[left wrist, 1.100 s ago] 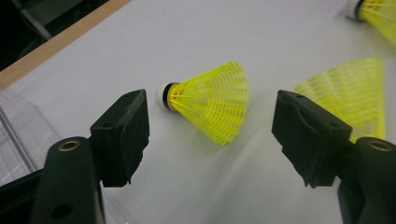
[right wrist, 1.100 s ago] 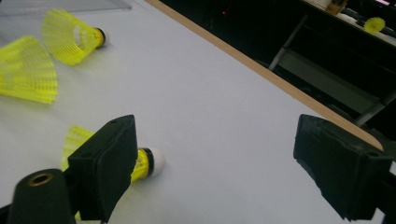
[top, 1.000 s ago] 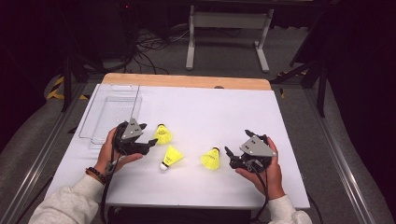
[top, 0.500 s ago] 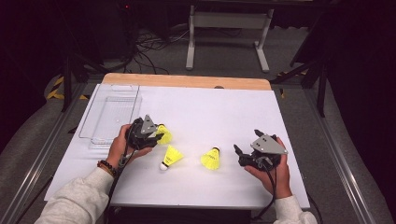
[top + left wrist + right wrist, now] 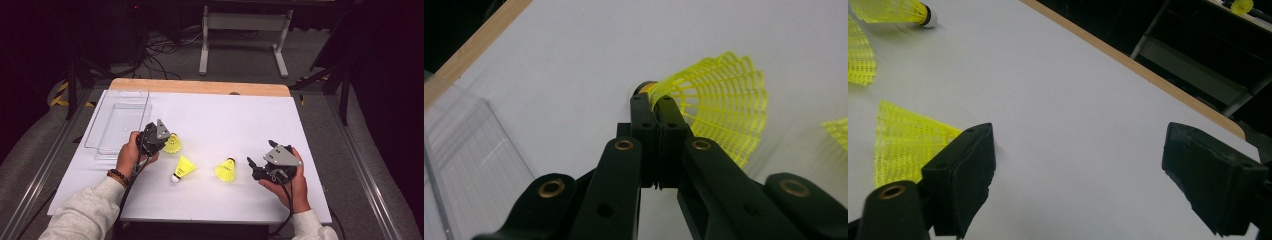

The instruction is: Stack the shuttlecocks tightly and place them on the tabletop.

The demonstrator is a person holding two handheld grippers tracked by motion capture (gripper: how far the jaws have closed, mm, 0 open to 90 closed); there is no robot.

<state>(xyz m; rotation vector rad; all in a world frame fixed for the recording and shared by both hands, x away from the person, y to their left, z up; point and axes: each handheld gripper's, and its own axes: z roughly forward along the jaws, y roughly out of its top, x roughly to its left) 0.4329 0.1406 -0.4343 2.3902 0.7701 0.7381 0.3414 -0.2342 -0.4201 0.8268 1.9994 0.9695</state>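
Three yellow shuttlecocks lie on the white table. My left gripper (image 5: 162, 137) is shut on the leftmost shuttlecock (image 5: 173, 144); in the left gripper view the jaws (image 5: 655, 102) pinch its mesh skirt (image 5: 719, 115) just behind the cork. The middle shuttlecock (image 5: 184, 167) rests with its cork toward me. My right gripper (image 5: 252, 167) is open beside the right shuttlecock (image 5: 226, 170). In the right gripper view that skirt (image 5: 903, 142) sits just outside the left jaw, and nothing is between the jaws (image 5: 1088, 155).
A clear plastic tray (image 5: 120, 125) sits at the table's left, close to my left hand, with its edge (image 5: 469, 145) showing in the left gripper view. The wooden table edge (image 5: 200, 86) runs along the far side. Bare white surface lies beyond the shuttlecocks.
My left gripper moved right and away from me onto the leftmost shuttlecock and is now shut on it. The right gripper shifted slightly right and stays open.
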